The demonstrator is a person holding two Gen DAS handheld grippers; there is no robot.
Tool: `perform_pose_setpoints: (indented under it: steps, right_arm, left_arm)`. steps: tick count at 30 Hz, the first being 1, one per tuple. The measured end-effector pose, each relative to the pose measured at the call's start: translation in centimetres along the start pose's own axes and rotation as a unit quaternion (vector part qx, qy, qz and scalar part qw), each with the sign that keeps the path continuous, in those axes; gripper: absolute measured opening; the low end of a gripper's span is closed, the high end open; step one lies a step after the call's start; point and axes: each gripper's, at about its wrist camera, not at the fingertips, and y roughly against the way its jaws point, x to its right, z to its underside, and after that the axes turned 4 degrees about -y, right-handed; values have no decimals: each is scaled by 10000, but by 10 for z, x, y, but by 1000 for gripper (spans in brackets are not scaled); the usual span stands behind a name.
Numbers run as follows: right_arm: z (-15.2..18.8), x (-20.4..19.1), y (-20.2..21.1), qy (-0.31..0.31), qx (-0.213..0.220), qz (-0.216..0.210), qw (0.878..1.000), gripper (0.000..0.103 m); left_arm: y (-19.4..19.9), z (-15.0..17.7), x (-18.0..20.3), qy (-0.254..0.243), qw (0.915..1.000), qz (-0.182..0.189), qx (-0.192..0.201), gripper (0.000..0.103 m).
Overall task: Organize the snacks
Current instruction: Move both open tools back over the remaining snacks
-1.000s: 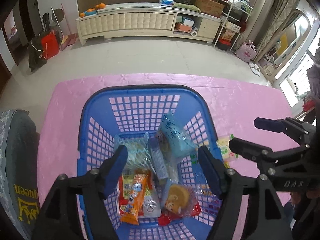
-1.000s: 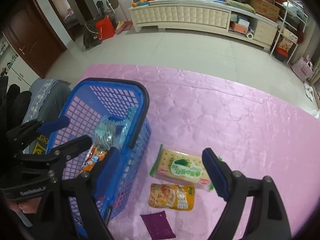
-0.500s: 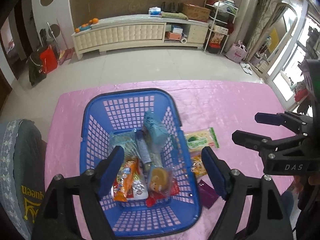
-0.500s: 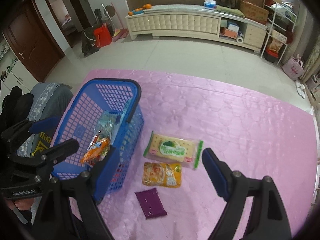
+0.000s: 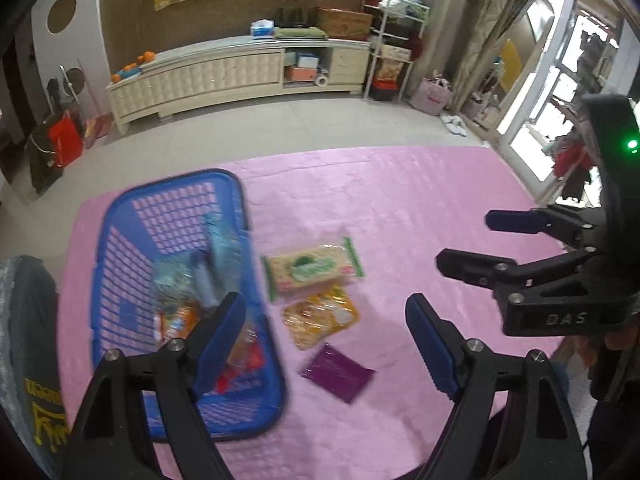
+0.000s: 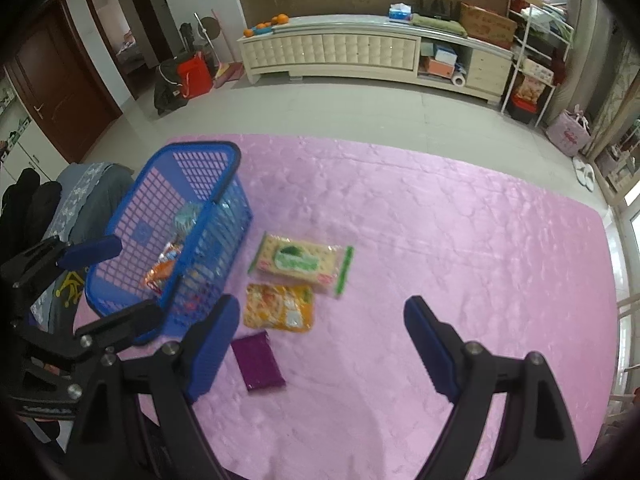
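A blue basket (image 5: 120, 264) (image 6: 224, 160) holding several snack packs stands at the left of the pink table. Three packs lie on the cloth to its right: a green-and-cream cracker pack (image 5: 312, 270) (image 6: 300, 260), an orange pack (image 5: 320, 316) (image 6: 278, 308) and a purple packet (image 5: 338, 372) (image 6: 258, 360). My left gripper (image 5: 326, 332) is open and empty, raised above the basket's right edge and the loose packs. My right gripper (image 6: 320, 336) is open and empty, raised above the cloth just right of the packs. Each gripper shows in the other's view (image 5: 468, 240) (image 6: 116, 280).
The pink tablecloth (image 6: 460, 240) stretches to the right of the packs. A grey-covered chair (image 6: 80, 200) stands at the table's left edge. A cream sideboard (image 6: 360, 52) and shelves stand across the floor, far behind.
Both grippers have risen and drawn back from the table. My left gripper has swung right, from over the basket toward the loose packs. Both stayed open.
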Motion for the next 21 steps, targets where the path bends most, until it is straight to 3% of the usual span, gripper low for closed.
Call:
perform_pose_setpoints:
  steps: [7,16,21]
  right_arm:
    - [44,21,-6,-67,-136,-88,9998,87]
    - [92,33,-20,-42,-123,-379,9992,87]
    - [105,38,-31,125,-46,-465,9988,87]
  left_arm:
    - [-6,33,31,140,9997,-173,-65,81]
    - [-22,92,52,962,9927,-694,-211,81]
    - [-34,108,49,1622,9840,-701,-231,81]
